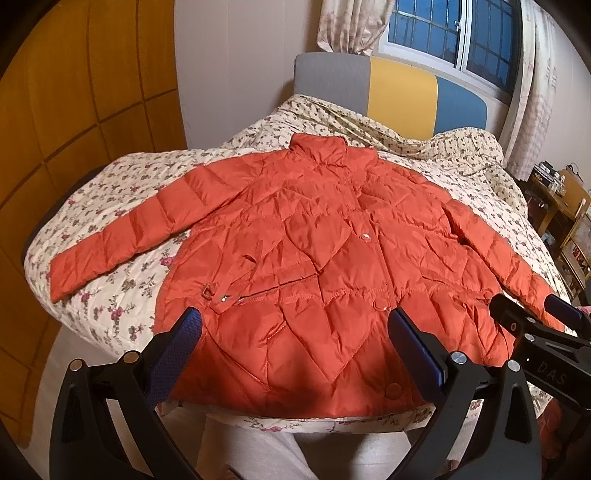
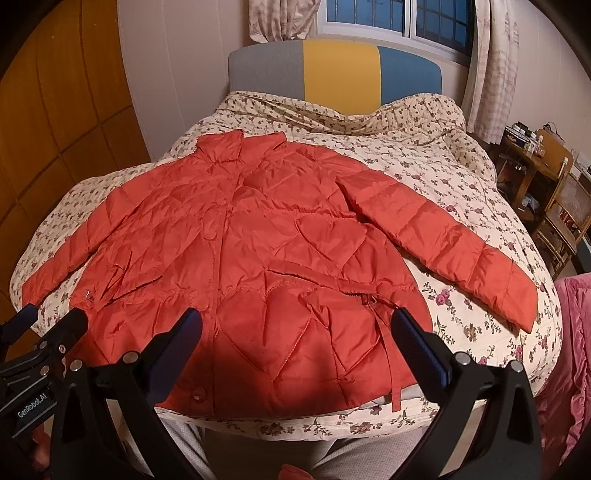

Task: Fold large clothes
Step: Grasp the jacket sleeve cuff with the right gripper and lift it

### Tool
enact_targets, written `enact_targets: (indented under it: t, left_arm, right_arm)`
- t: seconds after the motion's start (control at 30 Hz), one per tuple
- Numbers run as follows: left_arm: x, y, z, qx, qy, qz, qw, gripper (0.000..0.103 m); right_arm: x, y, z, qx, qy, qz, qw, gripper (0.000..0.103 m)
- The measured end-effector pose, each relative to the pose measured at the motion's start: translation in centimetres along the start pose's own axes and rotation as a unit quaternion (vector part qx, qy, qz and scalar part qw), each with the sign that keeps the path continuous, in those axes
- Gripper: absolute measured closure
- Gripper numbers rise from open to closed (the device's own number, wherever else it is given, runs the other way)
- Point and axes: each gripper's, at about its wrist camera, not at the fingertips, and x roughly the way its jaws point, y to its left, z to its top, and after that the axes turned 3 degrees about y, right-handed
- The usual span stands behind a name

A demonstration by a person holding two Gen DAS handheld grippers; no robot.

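Note:
An orange quilted jacket [image 1: 314, 236] [image 2: 236, 243] lies spread flat, front up, on a floral bedspread [image 1: 110, 184] [image 2: 424, 173], collar away from me, both sleeves out to the sides. My left gripper [image 1: 295, 321] hangs open above the jacket's hem, nothing between its blue-padded fingers. My right gripper [image 2: 295, 321] is open too, above the hem's right half. In the left wrist view the right gripper [image 1: 532, 306] shows at the right edge, over the right sleeve's cuff. In the right wrist view the left gripper [image 2: 51, 314] shows at the lower left.
A grey, yellow and blue headboard [image 1: 399, 96] stands at the bed's far end under a curtained window [image 2: 399, 18]. A wooden wardrobe [image 1: 74, 92] lines the left. Wooden chairs and a cluttered table [image 2: 546, 173] stand right. Pink fabric [image 2: 569, 350] lies at the bed's right corner.

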Motion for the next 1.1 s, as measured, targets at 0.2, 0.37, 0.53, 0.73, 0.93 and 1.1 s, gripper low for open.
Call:
enact_targets:
  t: [0.2,0.37,0.53,0.73,0.93,1.1]
  left_arm:
    - [1.1,0.1,0.0,0.003,0.019,-0.010,0.9998,0.003]
    - [2.9,0.6,-0.1,-0.004,0.044,-0.018,0.9988,0.003]
    - [4.6,1.8,-0.4,-0.023,0.032,-0.034,0.9986,0.003]
    - [7.9,2.4,0.6,0.004,0.029,0.011,0.9995,0.003]
    - [11.6,3.9,2.5,-0.001,0.030,0.042,0.9986,0.003]
    - [14.4,5.1,4.3,-0.021,0.036,0.049,0.9979,0.003]
  right_arm:
    - [1.2,-0.9,0.0,0.019,0.011,0.007,1.000,0.002]
    - [3.0,-2.7,0.0,0.051,-0.001,0.062,0.997,0.002]
    - [6.0,-6.3,0.0,0.137,0.008,0.123,0.983,0.002]
    - [8.8,-11.8,0.1,0.203,0.022,0.030,0.978,0.002]
    - [11.0,-19.2,-1.0,0.352,0.011,0.051,0.935,0.002]
    - [12.5,-22.5,-1.6,0.421,0.004,0.062,0.905,0.007]
